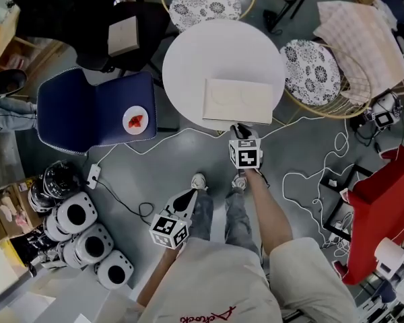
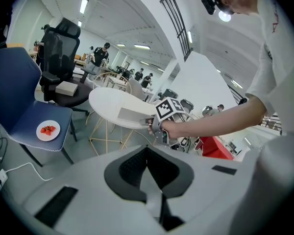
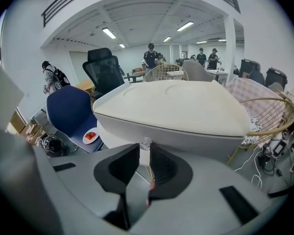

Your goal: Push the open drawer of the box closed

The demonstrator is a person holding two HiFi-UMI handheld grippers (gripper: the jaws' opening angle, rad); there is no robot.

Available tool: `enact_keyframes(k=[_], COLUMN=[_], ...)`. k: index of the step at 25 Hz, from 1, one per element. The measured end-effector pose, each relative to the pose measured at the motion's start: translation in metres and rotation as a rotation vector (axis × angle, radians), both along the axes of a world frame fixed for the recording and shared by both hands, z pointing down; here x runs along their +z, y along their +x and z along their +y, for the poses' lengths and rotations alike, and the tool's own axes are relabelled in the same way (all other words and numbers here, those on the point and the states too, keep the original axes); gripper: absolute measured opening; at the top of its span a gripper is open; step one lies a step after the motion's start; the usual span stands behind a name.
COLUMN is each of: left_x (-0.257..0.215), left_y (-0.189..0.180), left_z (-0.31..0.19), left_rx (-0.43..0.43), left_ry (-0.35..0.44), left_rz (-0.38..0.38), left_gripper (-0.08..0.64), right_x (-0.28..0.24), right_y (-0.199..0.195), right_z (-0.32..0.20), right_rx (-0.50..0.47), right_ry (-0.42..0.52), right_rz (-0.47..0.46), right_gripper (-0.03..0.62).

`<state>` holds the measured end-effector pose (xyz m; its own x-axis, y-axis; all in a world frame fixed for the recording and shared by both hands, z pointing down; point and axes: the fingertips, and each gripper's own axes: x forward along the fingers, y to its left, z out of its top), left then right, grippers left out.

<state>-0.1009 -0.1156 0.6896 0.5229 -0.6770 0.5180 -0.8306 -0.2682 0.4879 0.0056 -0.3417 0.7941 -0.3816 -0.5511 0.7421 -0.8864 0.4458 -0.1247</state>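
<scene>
Grey flooring surrounds everything below you. At the left, one blue chair [image 1: 87,110] carries one plate [image 1: 135,120] of strawberries. Your left gripper [image 1: 190,195] hangs low by your leg, arm angled down, well apart from the tabletop; its own view shows the jaws pressed together on nothing. One round white tabletop [image 1: 188,59] bears one cream box [image 1: 237,99] near its front edge. Your right arm reaches straight out, right gripper [image 1: 240,129] at the box's near face. Only the right gripper view reveals the small clear drawer knob [image 3: 144,143], pinched in the narrow gap between the jaws. How far the drawer stands out, you cannot tell.
</scene>
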Motion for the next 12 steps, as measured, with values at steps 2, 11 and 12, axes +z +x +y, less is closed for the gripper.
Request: enact_keyframes(k=[2,11,12], left_x=[0.0007,-0.0013,-0.0023], left_y=[-0.0027,-0.0040,-0.0041], left_z=[0.0011,-0.0034,-0.0036], left_rx=[-0.003,0.008,0.009], left_ry=[-0.003,0.005,0.008], left_rz=[-0.002,-0.008,-0.008], left_gripper=[0.012,0.012,0.012], right_x=[0.0007,0.0009,0.0010], right_y=[-0.0002,-0.0014,-0.0018], right_z=[-0.0010,-0.0051,-0.0042], right_rx=[0.004,0.004,0.007], right_ry=[0.000,0.002,-0.005], right_rz=[0.001,0.003,0.000], right_gripper=[0.074,0.074,0.075])
